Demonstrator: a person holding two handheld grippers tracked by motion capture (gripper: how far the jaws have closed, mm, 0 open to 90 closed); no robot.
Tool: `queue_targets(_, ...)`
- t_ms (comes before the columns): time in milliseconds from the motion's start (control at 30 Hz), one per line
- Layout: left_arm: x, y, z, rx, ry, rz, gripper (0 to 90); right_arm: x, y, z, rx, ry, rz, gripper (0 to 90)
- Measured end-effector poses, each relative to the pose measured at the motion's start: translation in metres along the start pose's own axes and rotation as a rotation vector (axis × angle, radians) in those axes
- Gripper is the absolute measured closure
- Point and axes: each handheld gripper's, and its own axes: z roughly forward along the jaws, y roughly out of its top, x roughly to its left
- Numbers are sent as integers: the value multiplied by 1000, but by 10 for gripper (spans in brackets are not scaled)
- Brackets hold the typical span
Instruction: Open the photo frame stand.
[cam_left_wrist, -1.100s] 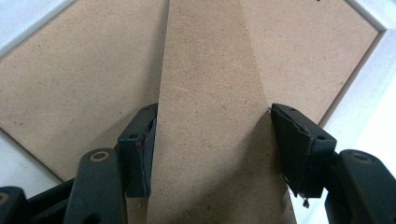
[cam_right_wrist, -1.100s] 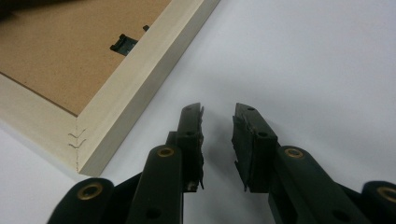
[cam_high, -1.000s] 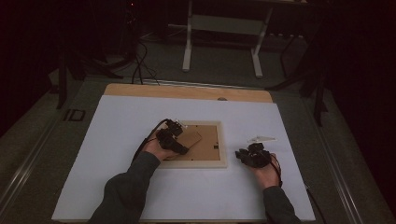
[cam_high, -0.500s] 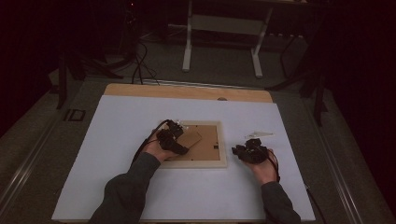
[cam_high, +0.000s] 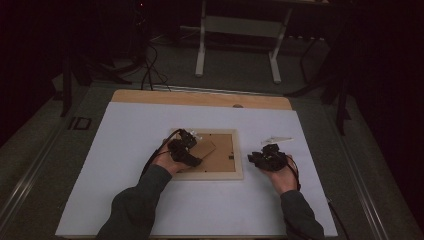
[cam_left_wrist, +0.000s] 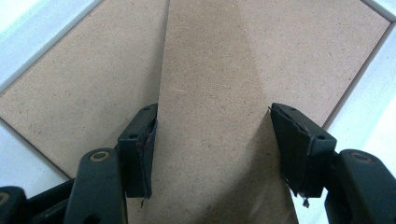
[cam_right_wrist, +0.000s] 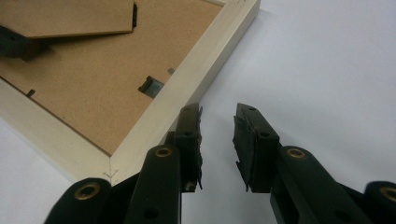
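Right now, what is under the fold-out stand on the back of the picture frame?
Under the stand lies the brown backing board, set in the pale wooden frame on the white table cover. The left gripper straddles the stand. Whatever is beneath the board is hidden.

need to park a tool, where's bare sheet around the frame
Left of the frame, the white sheet is bare to its edge; so is the near strip between the sleeves. Crowded: right of the frame, with the right gripper and a clear strip.
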Motion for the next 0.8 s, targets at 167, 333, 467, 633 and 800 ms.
queue_targets(167,-3,0,-2,-11,17,8,384,0,8,-1,8,7,-10,706)
queue_targets(333,-8,0,-5,-24,47,30,384,1,16,-1,13,14,-19,705)
queue_targets(467,-12,1,-8,-31,70,47,384,0,23,-2,19,12,-36,704)
queue_targets(633,-17,0,-11,-41,99,70,384,-2,32,-3,21,36,-32,699)
queue_targets(800,-22,-1,-14,-51,126,81,384,-1,38,-1,35,43,-47,691)
